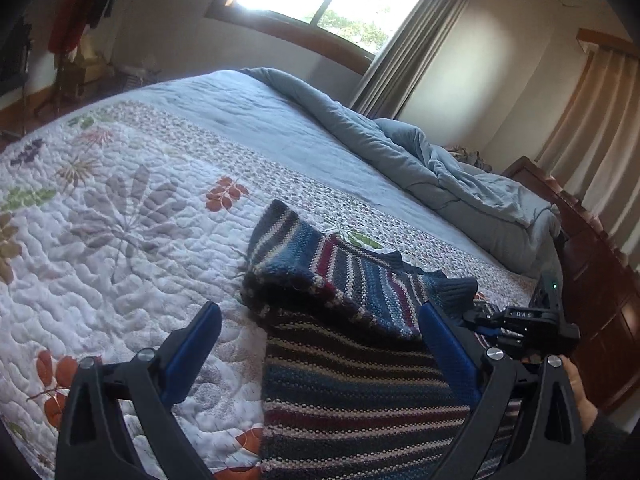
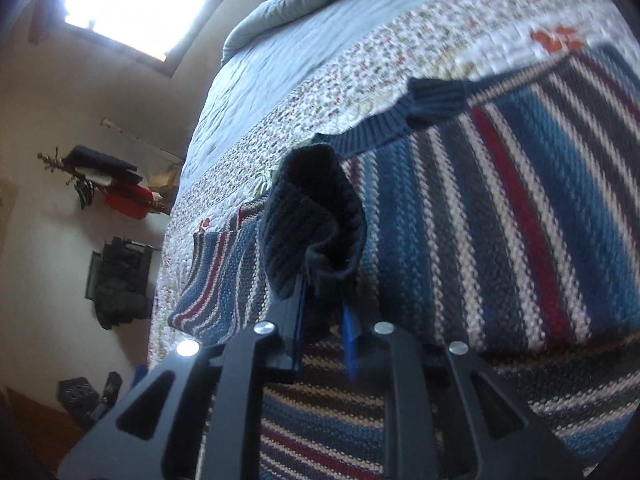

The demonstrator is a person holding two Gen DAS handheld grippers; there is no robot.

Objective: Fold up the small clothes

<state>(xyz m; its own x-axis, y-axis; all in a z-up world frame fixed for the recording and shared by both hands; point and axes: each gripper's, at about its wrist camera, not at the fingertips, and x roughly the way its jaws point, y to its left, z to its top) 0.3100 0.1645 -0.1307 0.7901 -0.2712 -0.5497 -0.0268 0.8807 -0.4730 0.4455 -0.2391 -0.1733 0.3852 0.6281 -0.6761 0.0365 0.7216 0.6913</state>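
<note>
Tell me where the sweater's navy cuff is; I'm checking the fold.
In the right wrist view the navy cuff is pinched in the right gripper, raised over the striped sweater on the floral quilt.

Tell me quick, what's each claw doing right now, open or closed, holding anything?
Left claw: open, empty, over the striped blue, maroon and cream knit sweater.
Right claw: closed on the sweater's dark navy ribbed cuff.

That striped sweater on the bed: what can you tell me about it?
The striped sweater is a chunky knit in blue, navy, cream and maroon bands, with navy ribbed trim. It lies on the floral quilt, partly folded, one sleeve laid across its body. The right gripper pinches a navy ribbed cuff, lifted off the body. The left gripper hangs open over it.
</note>
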